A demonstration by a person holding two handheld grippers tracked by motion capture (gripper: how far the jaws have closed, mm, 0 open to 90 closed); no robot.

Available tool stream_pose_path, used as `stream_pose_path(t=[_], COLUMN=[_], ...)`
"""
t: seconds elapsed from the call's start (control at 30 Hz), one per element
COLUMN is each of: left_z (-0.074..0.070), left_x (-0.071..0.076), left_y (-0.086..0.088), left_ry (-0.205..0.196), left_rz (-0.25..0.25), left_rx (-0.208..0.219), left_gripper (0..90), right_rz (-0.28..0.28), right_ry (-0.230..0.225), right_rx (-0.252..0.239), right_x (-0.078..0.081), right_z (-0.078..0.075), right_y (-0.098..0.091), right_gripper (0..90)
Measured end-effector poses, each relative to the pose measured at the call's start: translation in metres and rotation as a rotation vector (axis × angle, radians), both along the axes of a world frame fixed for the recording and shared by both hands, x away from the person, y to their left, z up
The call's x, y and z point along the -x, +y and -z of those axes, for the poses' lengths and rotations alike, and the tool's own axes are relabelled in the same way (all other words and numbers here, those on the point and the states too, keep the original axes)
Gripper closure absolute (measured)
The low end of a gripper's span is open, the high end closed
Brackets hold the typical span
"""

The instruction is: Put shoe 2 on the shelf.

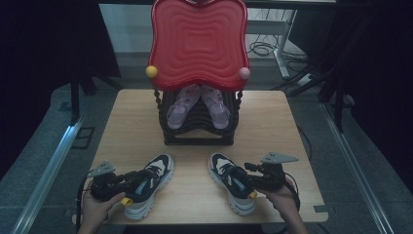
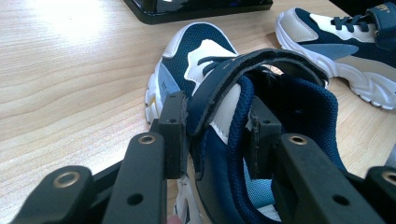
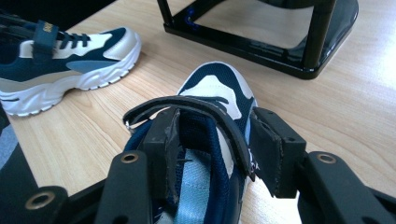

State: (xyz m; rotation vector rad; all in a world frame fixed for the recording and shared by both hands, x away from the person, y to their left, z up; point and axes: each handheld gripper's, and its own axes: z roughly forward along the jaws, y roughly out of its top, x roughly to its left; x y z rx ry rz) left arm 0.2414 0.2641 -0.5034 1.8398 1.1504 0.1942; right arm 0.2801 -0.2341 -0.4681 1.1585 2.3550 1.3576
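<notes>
Two navy and white sneakers lie on the wooden table (image 1: 131, 122), toes pointing away from me. My left gripper (image 1: 139, 180) (image 2: 217, 126) is shut on the left sneaker (image 1: 157, 169) (image 2: 196, 51): one pad sits inside the opening, the other presses the outer side and the strap. My right gripper (image 1: 239, 178) (image 3: 217, 135) is shut on the right sneaker (image 1: 220, 165) (image 3: 215, 84) the same way, pinching its side wall under the arched strap. Each gripper view also shows the other sneaker (image 2: 336, 46) (image 3: 70, 60) flat on the table.
A black shoe rack (image 1: 197, 136) stands mid-table beyond the sneakers, with two pink sandals (image 1: 180, 107) on its shelf. A red wavy top (image 1: 197, 39) covers it, a yellow ball (image 1: 152, 71) and a pink ball (image 1: 244, 73) at its corners. Bare wood flanks the rack.
</notes>
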Motion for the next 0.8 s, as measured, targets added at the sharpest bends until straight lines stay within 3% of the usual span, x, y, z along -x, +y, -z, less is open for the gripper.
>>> stream_pose_path(t=[0.3,0.37,0.57,0.8], left_z=[0.0,0.0,0.001,0.001], left_x=[0.0,0.0,0.0,0.0], left_y=[0.0,0.0,0.0,-0.001], left_ry=[0.0,0.0,0.001,0.001], left_rz=[-0.002,-0.004,-0.005,-0.008], left_rx=[0.004,0.006,0.009,0.011], left_gripper=[65.0,65.0,64.9,65.0], right_rz=[0.0,0.015,0.035,0.044], right_ry=[0.063,0.084,0.123,0.104], right_rx=[0.063,0.078,0.062,0.03], right_x=[-0.005,-0.006,-0.009,-0.008], right_z=[0.004,0.006,0.01,0.013], right_y=[0.008,0.007,0.005,0.003], right_gripper=[54.5,58.3,63.9,67.4])
